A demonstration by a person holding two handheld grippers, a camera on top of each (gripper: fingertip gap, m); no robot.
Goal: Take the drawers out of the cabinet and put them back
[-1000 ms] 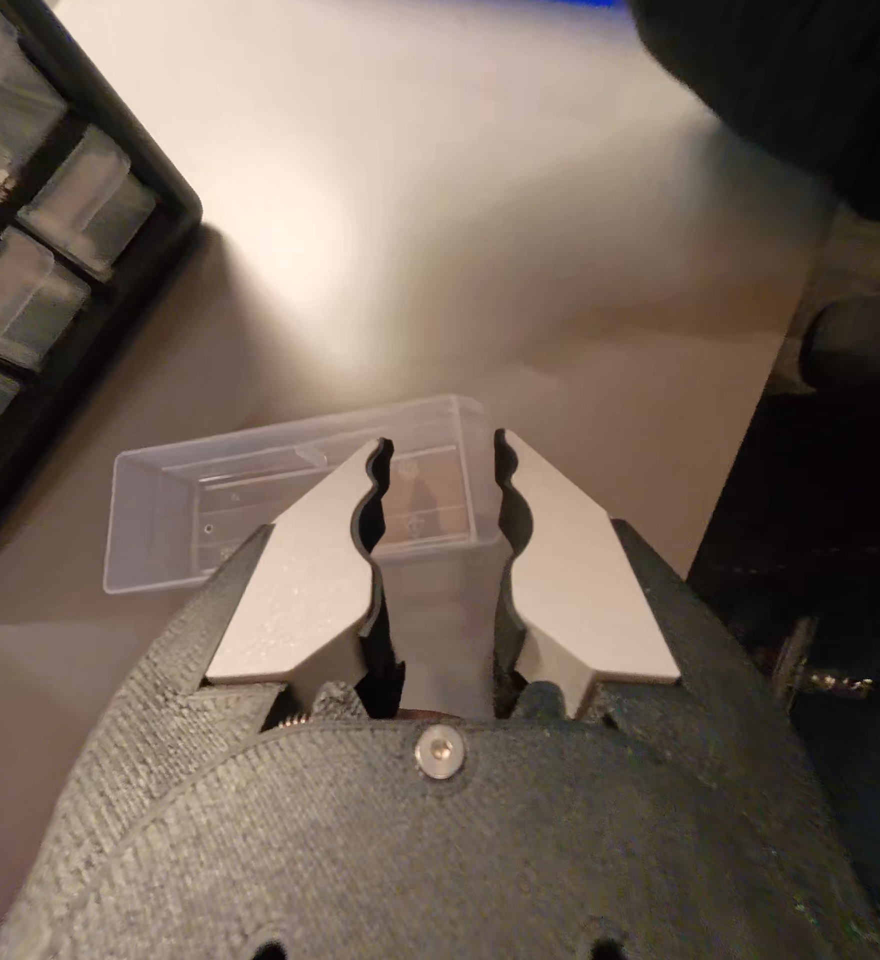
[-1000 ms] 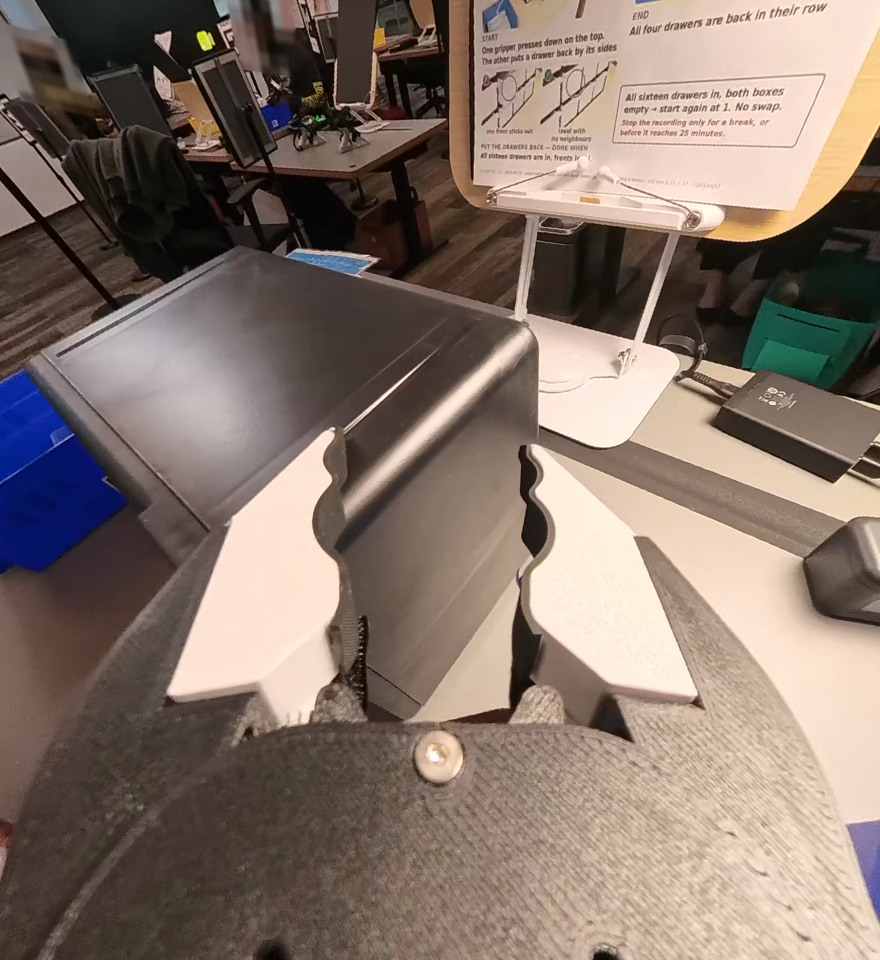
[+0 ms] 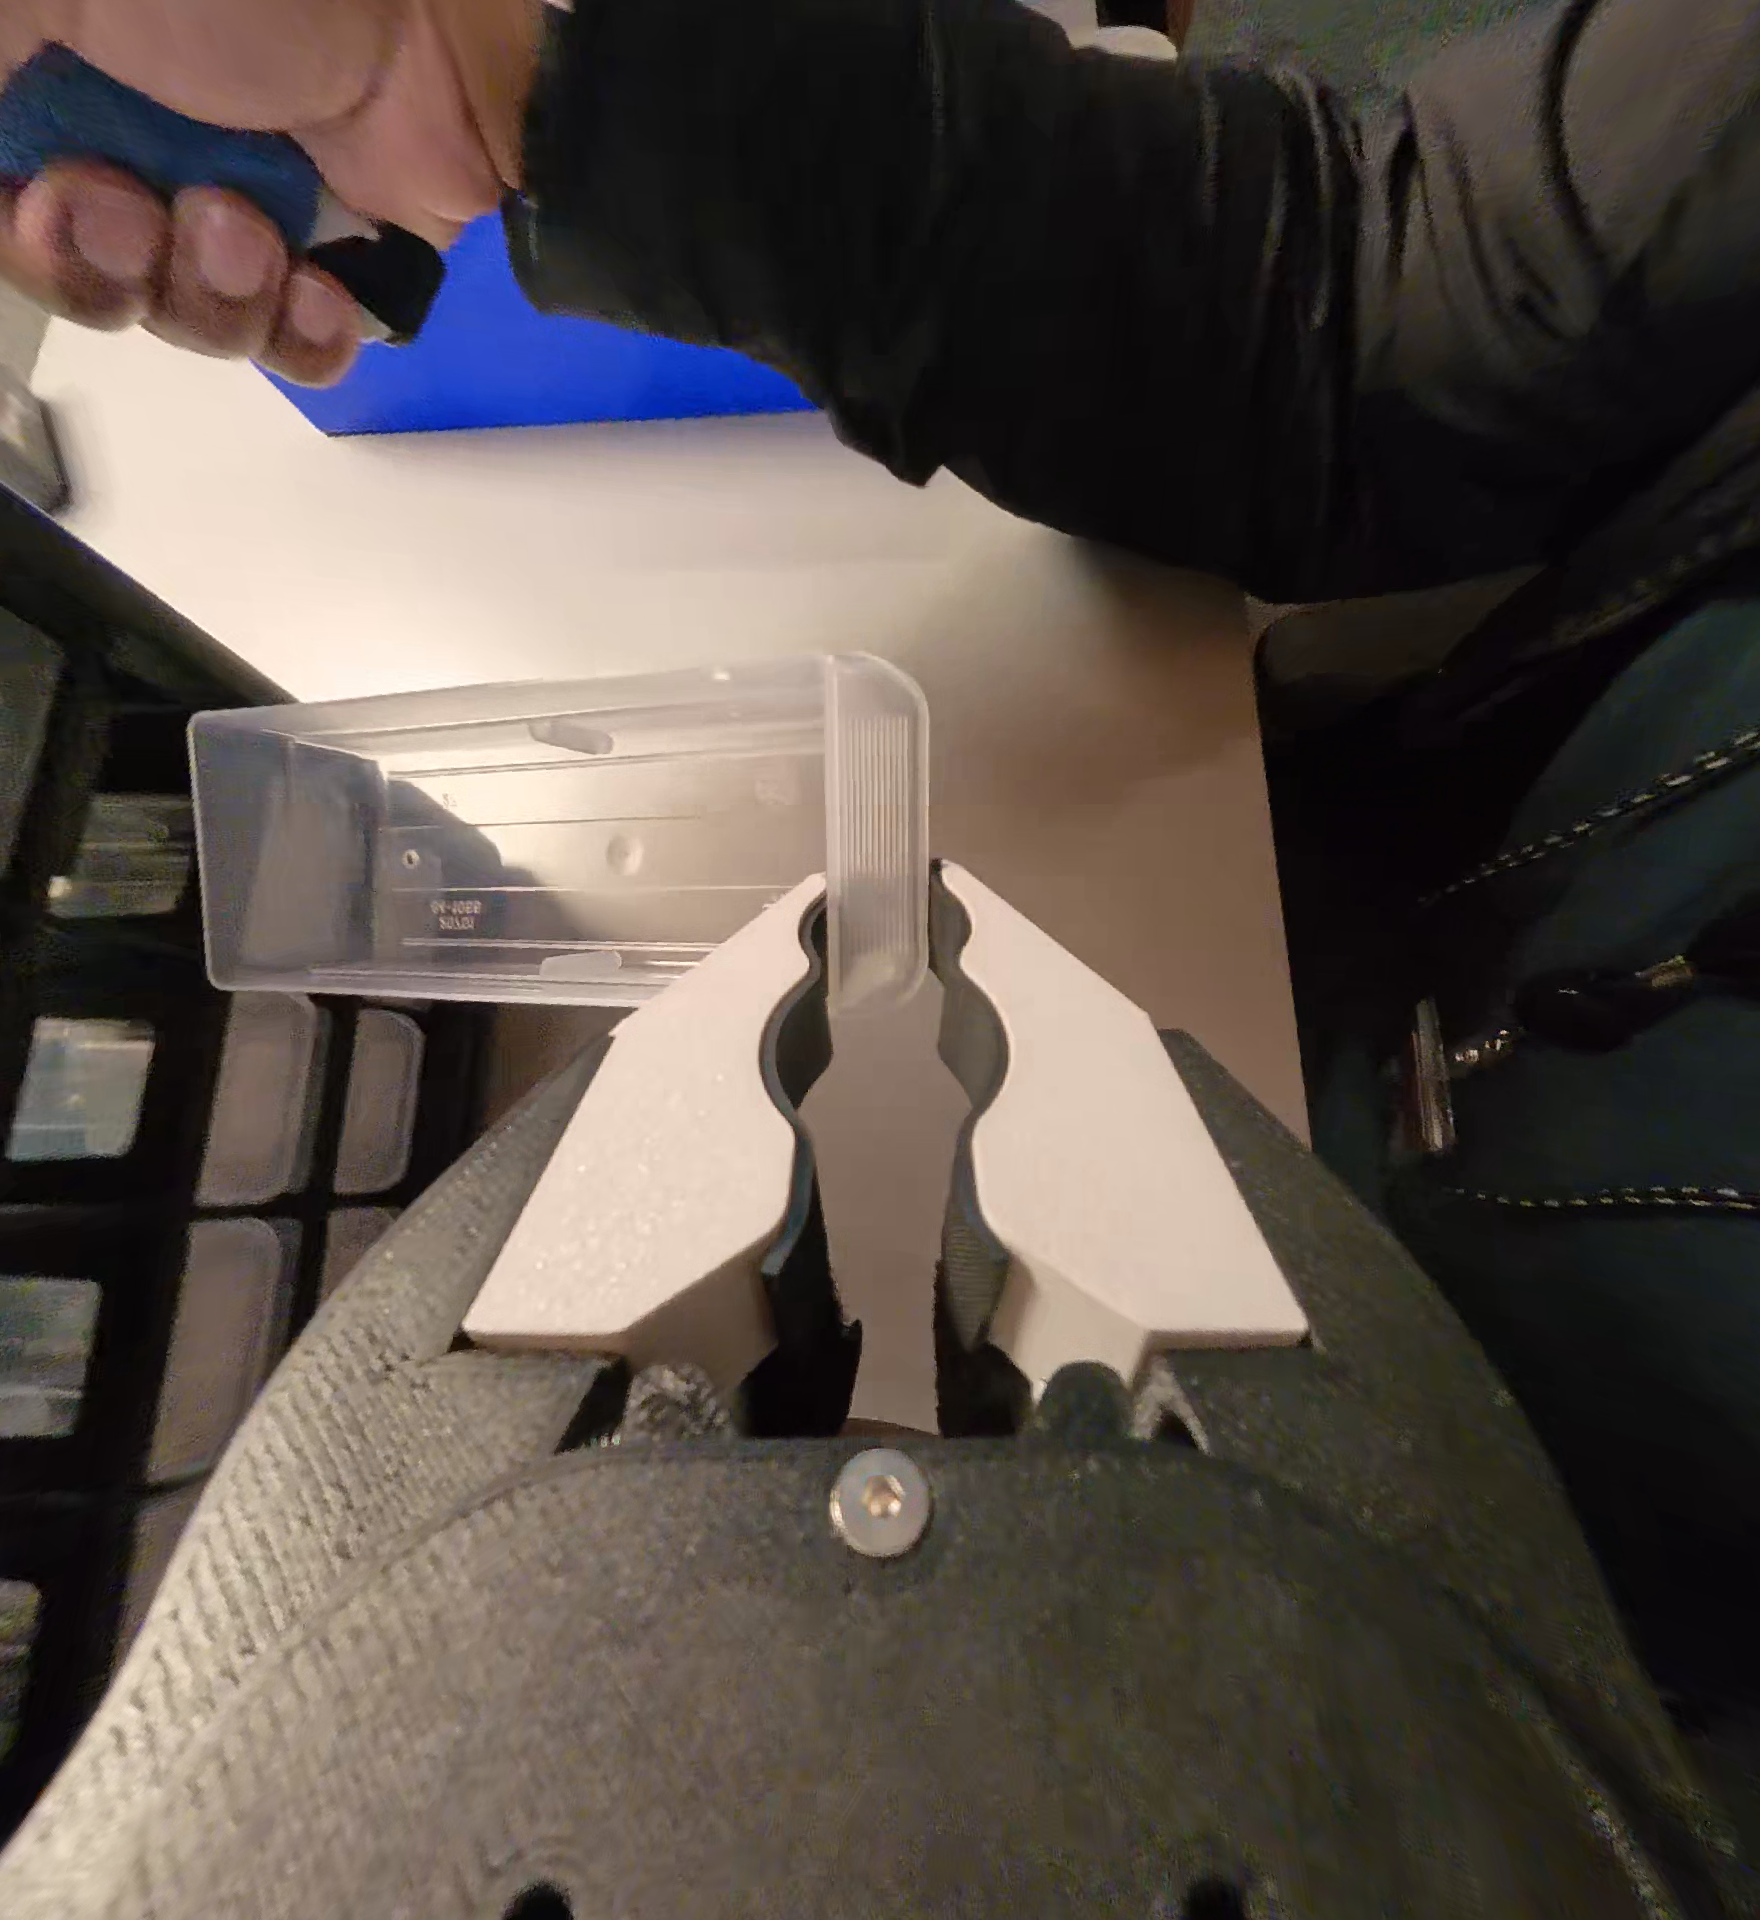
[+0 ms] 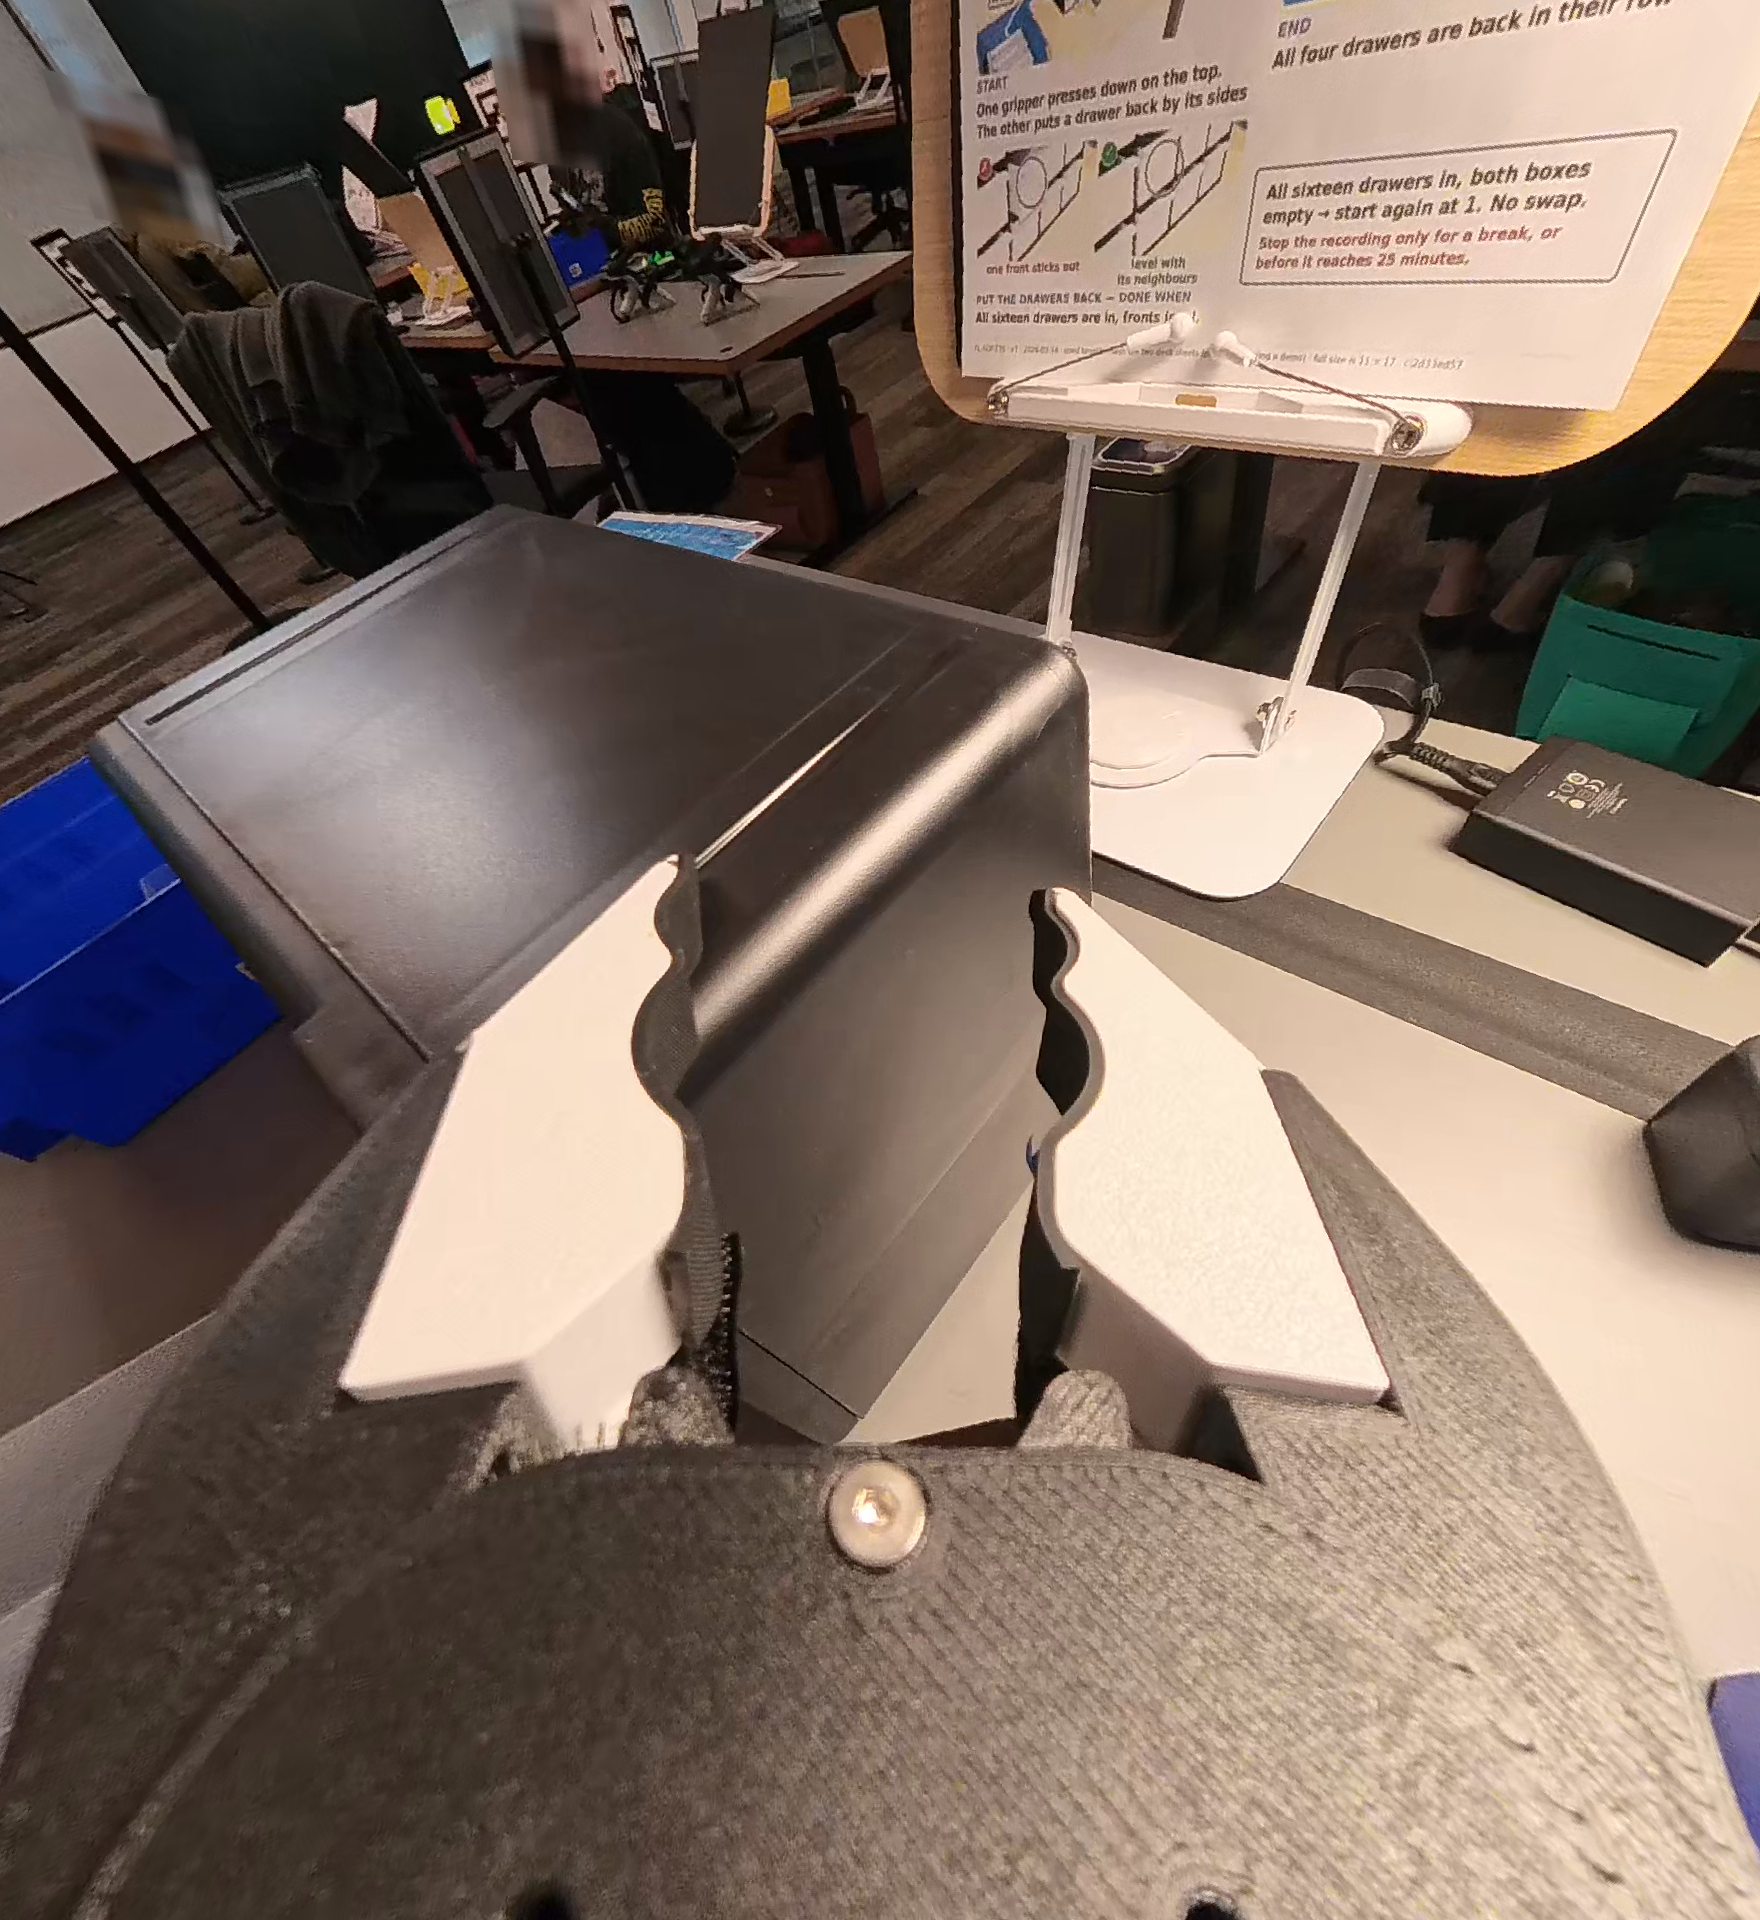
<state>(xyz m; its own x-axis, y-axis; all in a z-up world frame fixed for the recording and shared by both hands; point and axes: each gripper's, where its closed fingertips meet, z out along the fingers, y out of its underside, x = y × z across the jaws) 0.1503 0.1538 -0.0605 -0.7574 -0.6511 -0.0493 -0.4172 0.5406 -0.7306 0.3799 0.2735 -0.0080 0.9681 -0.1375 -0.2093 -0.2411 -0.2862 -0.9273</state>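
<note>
The drawer [image 3: 543,842] looks like clear glossy plastic with a ribbed front, the cabinet [image 4: 564,748] like smooth, faintly sheened black plastic.

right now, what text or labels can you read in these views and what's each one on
I won't copy writing out; these things bear it:
white sheet on the stand: printed lines and diagrams
black adapter: small marks, too small to read
clear drawer: tiny moulded marks on its floor, blurred
</note>
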